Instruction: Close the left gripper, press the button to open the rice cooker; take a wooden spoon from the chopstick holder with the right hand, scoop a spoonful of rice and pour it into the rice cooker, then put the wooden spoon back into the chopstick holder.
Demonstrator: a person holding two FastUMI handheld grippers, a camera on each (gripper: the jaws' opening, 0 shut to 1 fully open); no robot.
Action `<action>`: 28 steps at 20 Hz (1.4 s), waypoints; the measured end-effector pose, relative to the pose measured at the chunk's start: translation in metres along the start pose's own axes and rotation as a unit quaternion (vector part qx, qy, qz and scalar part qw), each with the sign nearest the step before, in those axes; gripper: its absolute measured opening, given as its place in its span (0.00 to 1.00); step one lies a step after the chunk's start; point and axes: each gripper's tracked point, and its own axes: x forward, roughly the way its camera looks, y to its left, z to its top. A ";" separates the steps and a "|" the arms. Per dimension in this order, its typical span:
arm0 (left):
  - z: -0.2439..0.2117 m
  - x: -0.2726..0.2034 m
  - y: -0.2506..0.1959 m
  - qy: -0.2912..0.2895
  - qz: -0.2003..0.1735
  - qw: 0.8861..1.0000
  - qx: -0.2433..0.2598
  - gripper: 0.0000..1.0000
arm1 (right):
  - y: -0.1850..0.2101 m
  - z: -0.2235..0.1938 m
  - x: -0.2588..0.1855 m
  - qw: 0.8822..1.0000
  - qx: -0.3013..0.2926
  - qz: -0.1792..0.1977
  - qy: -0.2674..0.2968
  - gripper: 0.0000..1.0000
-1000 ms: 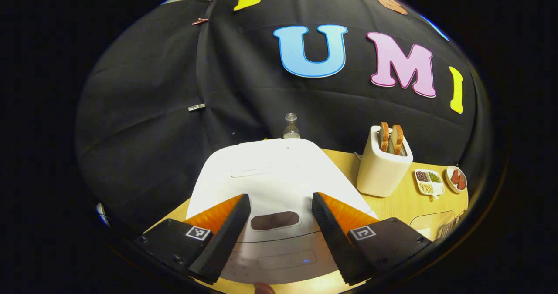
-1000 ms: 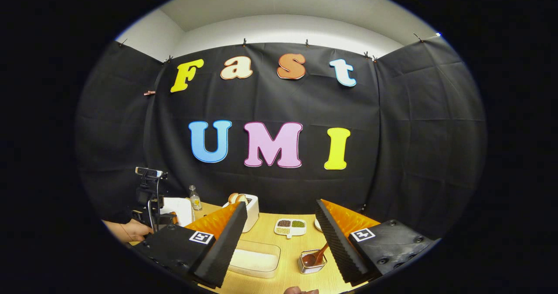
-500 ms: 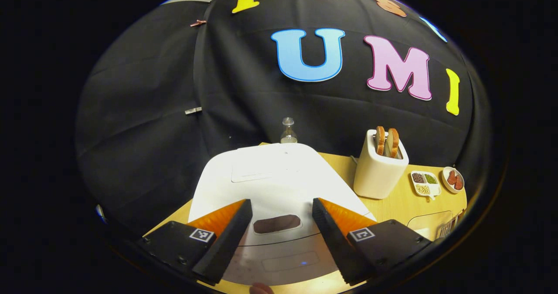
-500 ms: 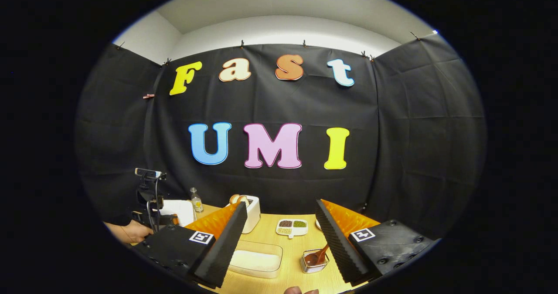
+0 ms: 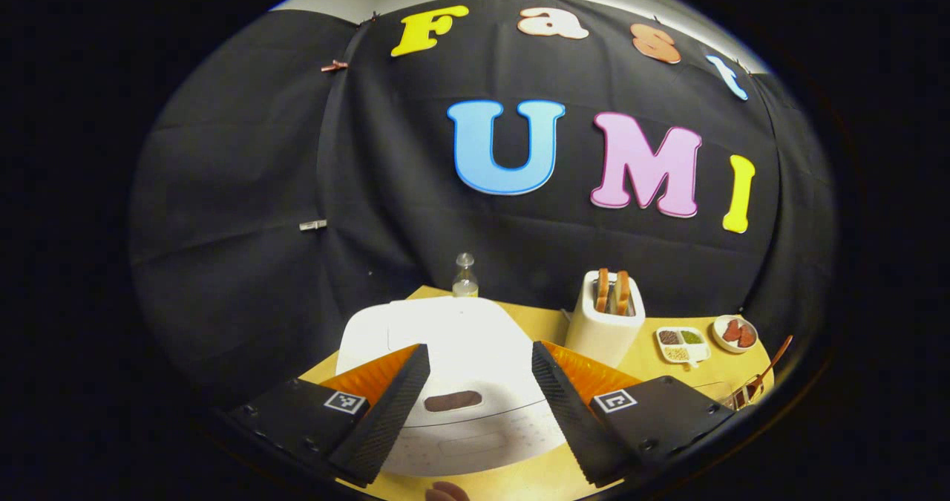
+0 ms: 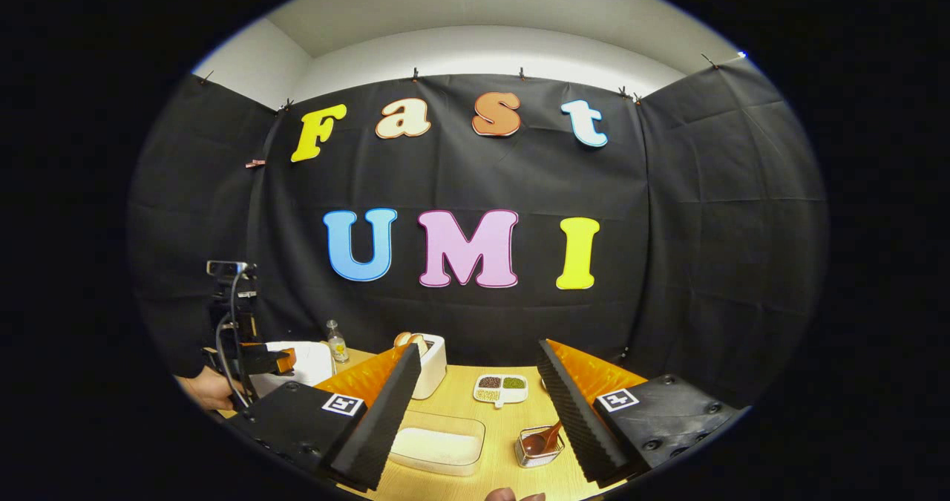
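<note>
Rice cooker lid shut, left gripper fingers spread above, apart

black gripper bases, square markers, screws

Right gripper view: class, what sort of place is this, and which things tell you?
Probably a mock kitchen counter set up in a booth: a white rice cooker, a toaster holding bread, and a clear container of rice stand on a wooden table before black cloth.

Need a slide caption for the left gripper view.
Open left tongs above the closed rice cooker, toaster behind.
</note>
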 end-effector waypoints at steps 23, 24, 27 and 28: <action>0.082 -0.161 -0.025 -0.122 -0.090 0.988 0.001 0.95 | 0.005 0.007 0.023 1.000 -0.005 0.005 -0.016 0.98; 0.082 -0.160 -0.025 -0.123 -0.089 0.988 0.003 0.96 | 0.004 0.006 0.022 1.000 -0.008 0.005 -0.016 0.98; 0.085 -0.161 -0.022 -0.127 -0.085 0.988 0.009 0.95 | 0.002 0.005 0.019 1.000 -0.010 0.005 -0.014 0.98; 0.087 -0.161 -0.021 -0.129 -0.085 0.988 0.010 0.95 | 0.002 0.005 0.018 1.000 -0.008 0.003 -0.014 0.98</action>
